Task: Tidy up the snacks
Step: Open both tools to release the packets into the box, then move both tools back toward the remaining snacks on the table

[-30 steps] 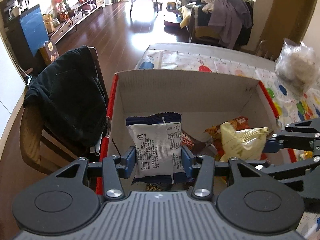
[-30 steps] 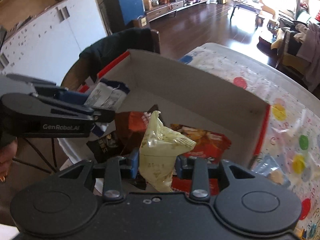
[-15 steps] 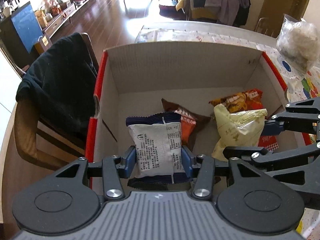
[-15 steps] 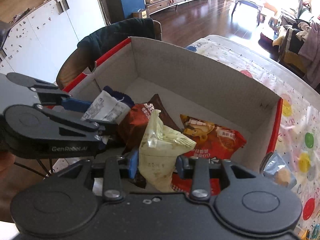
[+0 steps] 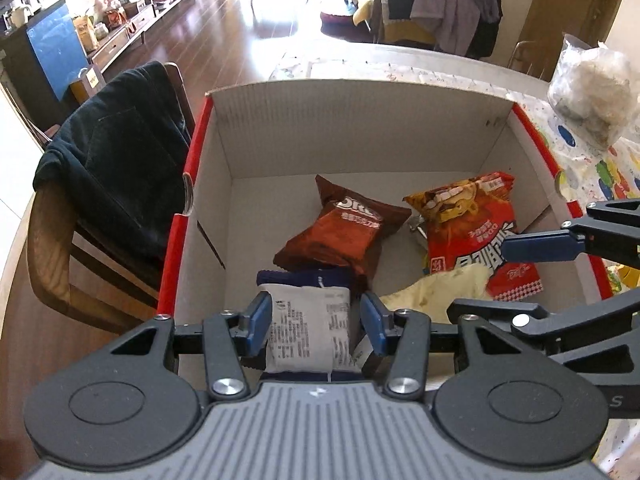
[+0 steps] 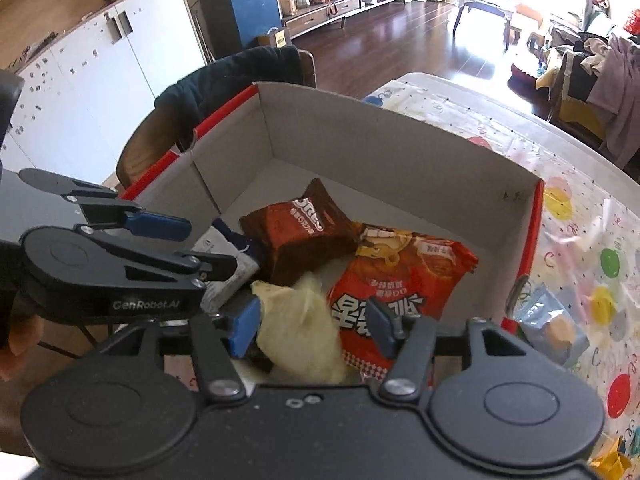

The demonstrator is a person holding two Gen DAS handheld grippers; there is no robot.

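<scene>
Over the cardboard box [image 5: 360, 132] my left gripper [image 5: 318, 316] is shut on a white and navy snack packet [image 5: 306, 328], which hangs upright between the blue pads. My right gripper [image 6: 312, 320] has its jaws opening. The pale yellow packet [image 6: 296, 320] between them is blurred; the right pad stands well off it. In the left wrist view that yellow packet [image 5: 436, 292] lies low in the box under the right gripper [image 5: 516, 276]. A brown cookie packet [image 5: 340, 232] and a red-orange chip bag [image 5: 472, 220] lie on the box floor. The left gripper [image 6: 192, 246] shows at the left.
The box has red outer walls [image 6: 224, 108] and stands on a table with a dotted cloth [image 6: 580, 240]. A wooden chair draped with a dark garment [image 5: 112, 168] stands close to its left side. A clear bag [image 5: 592, 92] and a small packet [image 6: 552, 328] lie to the right of the box.
Both grippers have sunk closer to the box floor. The right jaws have spread and the yellow packet has dropped from upright between them. The white packet sits lower between the left pads.
</scene>
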